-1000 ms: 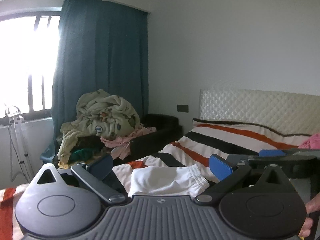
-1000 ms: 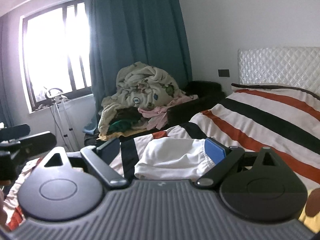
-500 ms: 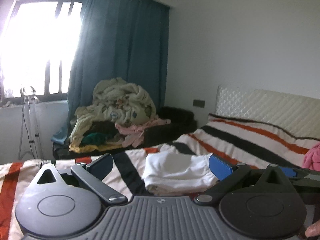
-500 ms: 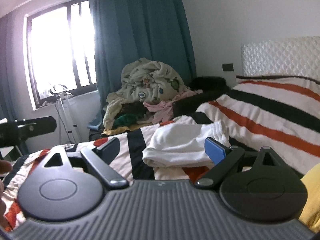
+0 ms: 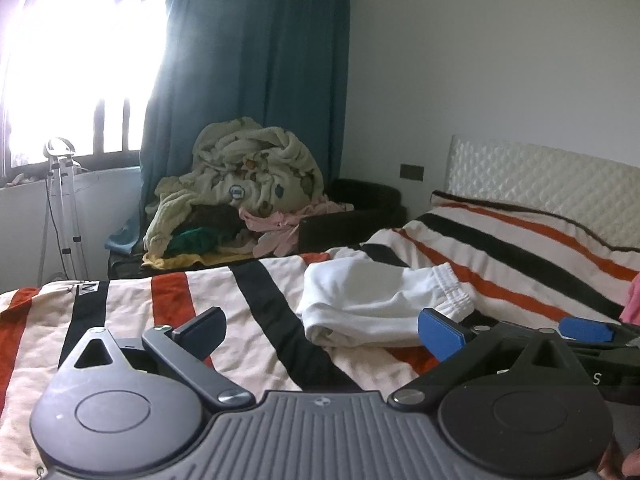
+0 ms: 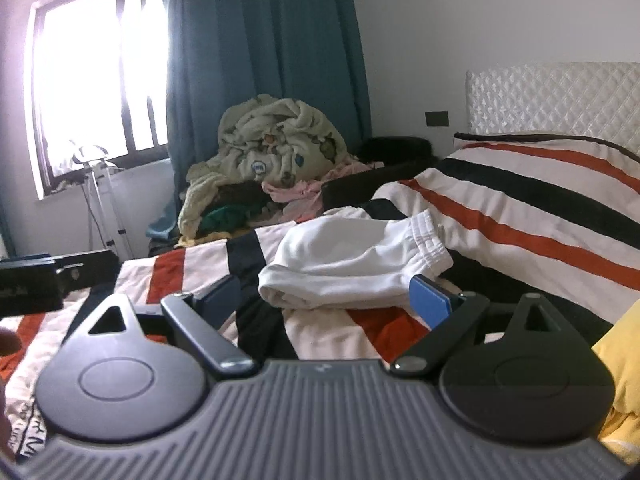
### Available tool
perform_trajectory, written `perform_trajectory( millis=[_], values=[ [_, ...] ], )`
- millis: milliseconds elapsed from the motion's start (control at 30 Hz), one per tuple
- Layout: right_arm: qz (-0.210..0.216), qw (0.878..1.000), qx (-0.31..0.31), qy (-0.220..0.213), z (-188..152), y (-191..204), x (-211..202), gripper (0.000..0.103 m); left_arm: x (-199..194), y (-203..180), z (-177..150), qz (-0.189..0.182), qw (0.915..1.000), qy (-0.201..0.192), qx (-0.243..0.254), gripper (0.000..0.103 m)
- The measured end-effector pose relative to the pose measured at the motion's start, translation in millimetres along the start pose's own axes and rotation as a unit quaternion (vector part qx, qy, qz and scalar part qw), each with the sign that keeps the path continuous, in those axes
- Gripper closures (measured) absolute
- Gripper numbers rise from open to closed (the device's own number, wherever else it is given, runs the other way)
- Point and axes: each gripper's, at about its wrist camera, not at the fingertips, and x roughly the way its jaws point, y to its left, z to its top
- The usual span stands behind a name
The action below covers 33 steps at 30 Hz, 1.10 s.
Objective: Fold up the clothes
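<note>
Item: white garment [image 5: 380,300], elastic-waisted, already doubled into a loose bundle; location: on the striped blanket [image 5: 248,320] of the bed, ahead of both cameras, near the bed's far edge. Left tool [image 5: 320,326]: released, jaws spread wide, empty, held low over the blanket short of the bundle. Right tool [image 6: 326,298]: likewise spread and empty, its blue pad [image 6: 430,306] just beside the bundle's near edge; whether it touches the cloth cannot be told. Adjacent stock: yellow cloth [image 6: 620,368] at the right tool's flank; pink cloth [image 5: 632,296] at the right margin of the left view; heap of unsorted laundry [image 5: 240,196] on the dark chair beyond the bed, before the blue curtain [image 5: 256,80]. Hazards, assessed: (1) a pinch taken on the top layer alone would peel the fold open, since the layers lie loose and unweighted; (2) jaws closing low could catch the blanket with the garment and drag both; (3) the two tools sit close together, so converging on one corner risks a collision; (4) a push instead of a lift could slide the bundle toward the far edge; (5) the ribbed waistband [image 6: 430,240] is bulky and may spring apart if pressed unevenly.
</note>
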Motion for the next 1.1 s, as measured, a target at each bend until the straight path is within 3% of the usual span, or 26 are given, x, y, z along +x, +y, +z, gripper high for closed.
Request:
perform_trajectory(
  millis=[367,600,800,1100],
  values=[
    [-0.02,1.0,0.015,0.016,-7,-4,10,0.01,7,13,-5,0.022,0.9994,0.003,-0.028,0.0],
    [-0.023,0.999,-0.005,0.023,-8,3,10,0.01,7,8,-8,0.02,0.9995,0.012,-0.021,0.0],
    [-0.02,0.998,-0.003,0.055,-8,4,20,0.01,10,7,-10,0.027,0.9993,0.023,-0.014,0.0],
    [-0.024,0.998,0.005,0.054,-8,1,20,0.01,8,4,-10,0.032,0.9991,0.024,-0.013,0.0]
  ],
)
